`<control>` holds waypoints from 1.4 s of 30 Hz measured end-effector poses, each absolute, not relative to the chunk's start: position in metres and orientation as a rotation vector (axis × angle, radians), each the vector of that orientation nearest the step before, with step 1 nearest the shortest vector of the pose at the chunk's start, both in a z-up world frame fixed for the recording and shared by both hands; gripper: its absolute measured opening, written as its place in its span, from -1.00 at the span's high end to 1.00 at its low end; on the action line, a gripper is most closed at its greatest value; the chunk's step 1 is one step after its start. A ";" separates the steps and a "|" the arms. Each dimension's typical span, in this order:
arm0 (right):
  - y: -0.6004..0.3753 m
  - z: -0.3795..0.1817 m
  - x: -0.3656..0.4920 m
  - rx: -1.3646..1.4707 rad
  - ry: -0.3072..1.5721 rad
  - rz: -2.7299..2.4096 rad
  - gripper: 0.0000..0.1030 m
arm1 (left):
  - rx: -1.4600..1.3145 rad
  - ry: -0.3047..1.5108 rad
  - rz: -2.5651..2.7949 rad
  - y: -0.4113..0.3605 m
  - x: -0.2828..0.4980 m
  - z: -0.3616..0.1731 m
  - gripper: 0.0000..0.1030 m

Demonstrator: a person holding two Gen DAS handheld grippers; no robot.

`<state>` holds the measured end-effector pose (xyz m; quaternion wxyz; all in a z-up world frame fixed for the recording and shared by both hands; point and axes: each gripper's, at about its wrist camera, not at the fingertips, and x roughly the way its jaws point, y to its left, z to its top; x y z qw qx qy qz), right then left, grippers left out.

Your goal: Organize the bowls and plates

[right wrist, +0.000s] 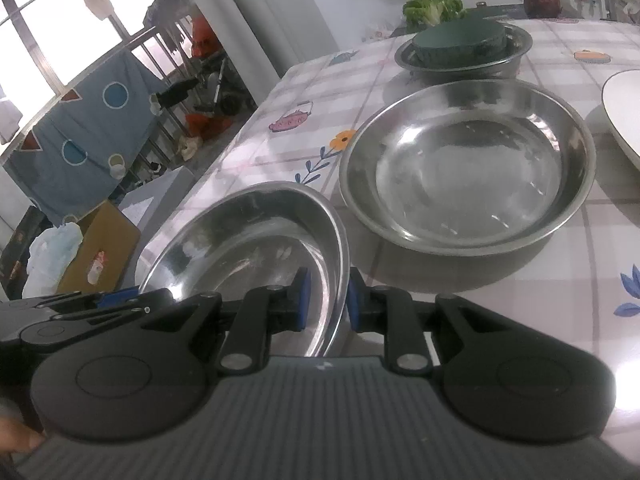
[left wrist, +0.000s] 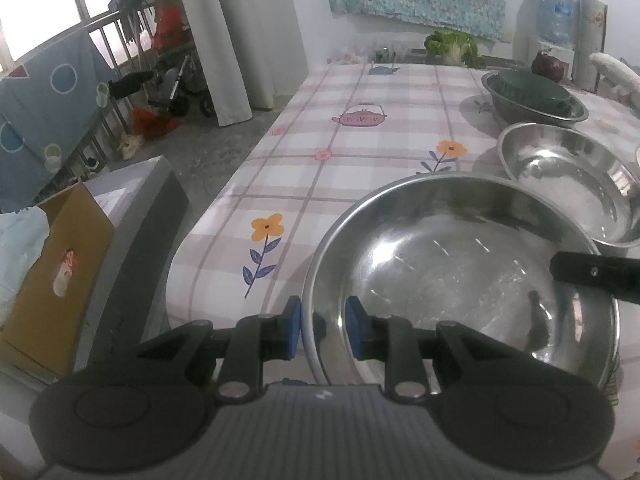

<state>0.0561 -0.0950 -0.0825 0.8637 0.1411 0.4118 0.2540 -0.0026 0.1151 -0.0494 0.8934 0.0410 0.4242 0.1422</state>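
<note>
Both grippers sit on the same steel bowl (left wrist: 460, 280) at the near-left part of the table (left wrist: 360, 148), which has a checked cloth w/ flower and teapot prints. Left gripper (left wrist: 322, 330) straddles the bowl's near rim, one blue pad (left wrist: 294, 332) outside and the other inside the wall; small gaps show each side of the metal, so can't tell if it's clamped or just narrow around the rim. Right gripper (right wrist: 324, 302) has the opposite rim between its blue pads (right wrist: 304, 300), close to the rim w/ slim gaps, grip also unclear; in the right wrist view the bowl looks tilted. A 2nd steel bowl (right wrist: 468, 168) stands just beyond, apart from the held one. Farther back, a 3rd steel bowl (right wrist: 516, 50) carries a dark green bowl (right wrist: 460, 42) upside down inside it. White plate (right wrist: 622, 112) at the right edge. Green leafy veg (right wrist: 432, 6) and a dark red round thing (right wrist: 542, 2) at the far end. Cardboard box (left wrist: 60, 268) on the floor to the left
</note>
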 end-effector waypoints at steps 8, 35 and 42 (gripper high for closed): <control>-0.100 -0.078 0.053 0.306 0.849 0.533 0.64 | 0.092 0.863 0.295 0.112 -0.004 -0.043 0.51; -0.135 -0.058 0.047 0.350 0.778 0.410 0.63 | 0.103 0.798 0.159 0.086 0.019 -0.026 0.51; -0.139 -0.055 0.044 0.356 0.771 0.391 0.63 | 0.106 0.784 0.142 0.081 0.023 -0.024 0.51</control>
